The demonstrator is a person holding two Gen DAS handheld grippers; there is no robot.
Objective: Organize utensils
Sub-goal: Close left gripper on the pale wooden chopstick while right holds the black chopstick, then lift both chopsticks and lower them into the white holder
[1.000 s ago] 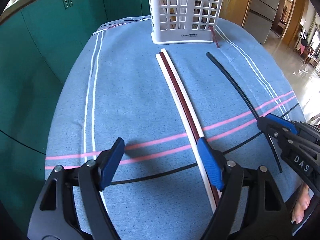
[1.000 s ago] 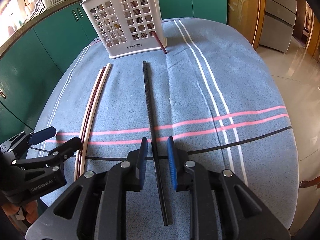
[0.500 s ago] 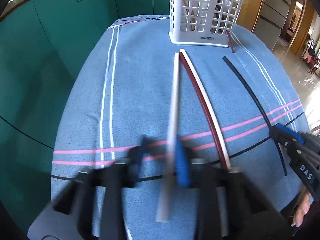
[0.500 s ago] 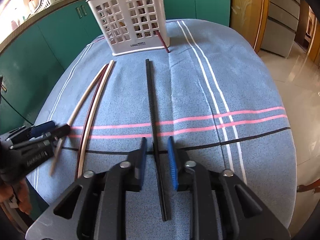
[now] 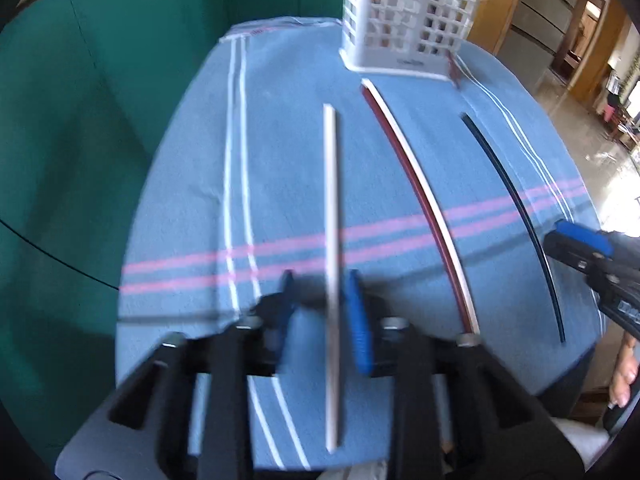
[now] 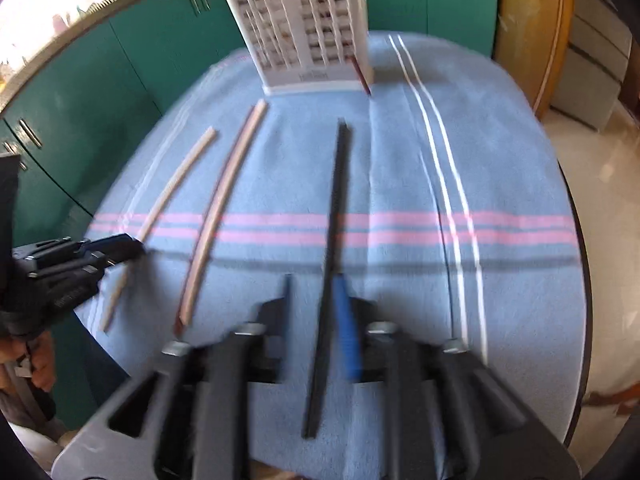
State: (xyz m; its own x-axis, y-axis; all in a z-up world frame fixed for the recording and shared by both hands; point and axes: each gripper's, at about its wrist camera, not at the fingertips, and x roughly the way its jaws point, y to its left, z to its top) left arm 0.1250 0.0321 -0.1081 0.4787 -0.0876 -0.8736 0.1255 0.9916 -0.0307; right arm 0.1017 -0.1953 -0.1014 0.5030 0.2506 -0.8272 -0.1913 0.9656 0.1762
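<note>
My left gripper [image 5: 322,312] is shut on a white chopstick [image 5: 331,216] and holds it above the blue cloth; it also shows in the right wrist view [image 6: 176,188]. My right gripper [image 6: 316,320] holds a black chopstick [image 6: 336,216], lifted off the cloth; the left jaw is blurred and stands a little off it. A dark red and a white chopstick [image 5: 420,200] lie side by side on the cloth. A white perforated basket [image 5: 404,28] stands at the far end, also in the right wrist view [image 6: 308,36].
A red stick [image 6: 360,76] leans at the basket's right corner. The table [image 6: 480,160] has a blue striped cloth. Green cabinets [image 5: 100,80] stand to the left. A tiled floor [image 6: 600,200] lies to the right.
My left gripper shut on the white chopstick and lifted it away from the other two. My right gripper lifted the black chopstick off the cloth. Both views have shifted and blurred.
</note>
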